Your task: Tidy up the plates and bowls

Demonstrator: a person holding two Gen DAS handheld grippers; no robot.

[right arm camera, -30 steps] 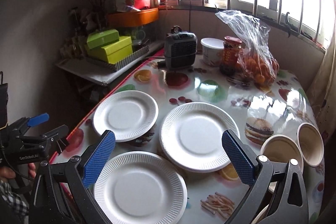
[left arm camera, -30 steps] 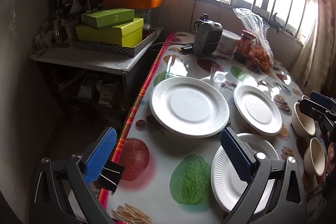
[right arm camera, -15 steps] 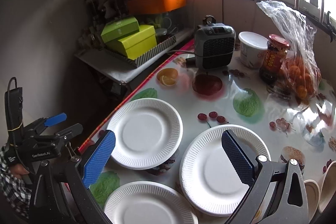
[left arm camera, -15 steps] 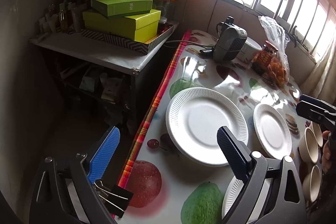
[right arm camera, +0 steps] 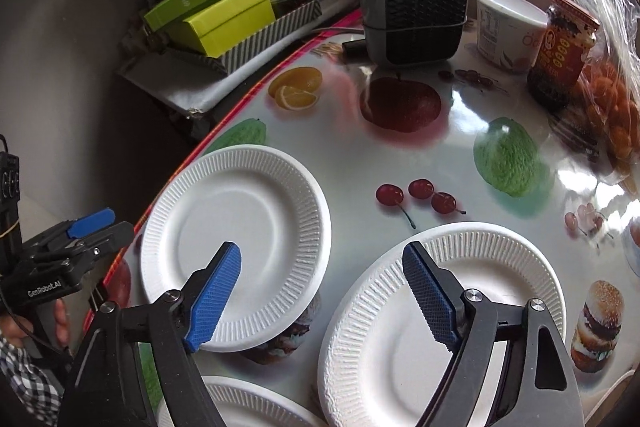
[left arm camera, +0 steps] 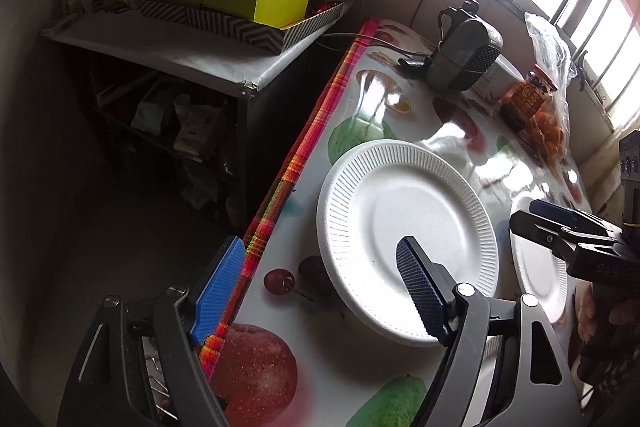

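Both units have advanced toward the far-left corner of the tabletop (right arm camera: pixel 460 131) over the last second; the views have closed in on the plates, and the bowls, seen a second ago at the right, no longer show in either view.

Left hand-held gripper (left arm camera: pixel 320 291): jaws spread wide, nothing between them, straddling the tabletop edge with the right pad over the near rim of the left paper plate (left arm camera: pixel 404 231).

Right hand-held gripper (right arm camera: pixel 320 295): jaws likewise spread and empty, left pad above that same plate (right arm camera: pixel 240 243), right pad above the near-left rim of the middle paper plate (right arm camera: pixel 472 311). A third paper plate (right arm camera: pixel 244 407) shows only as a rim at the bottom edge.

All three plates lie flat and separate on the tabletop; none is stacked or lifted.

Assessment: approach phase only; no organizing accomplished yet. The convergence suggests the left plate is the first pickup. Its thin rim lies flush to the surface, so slipping is a risk
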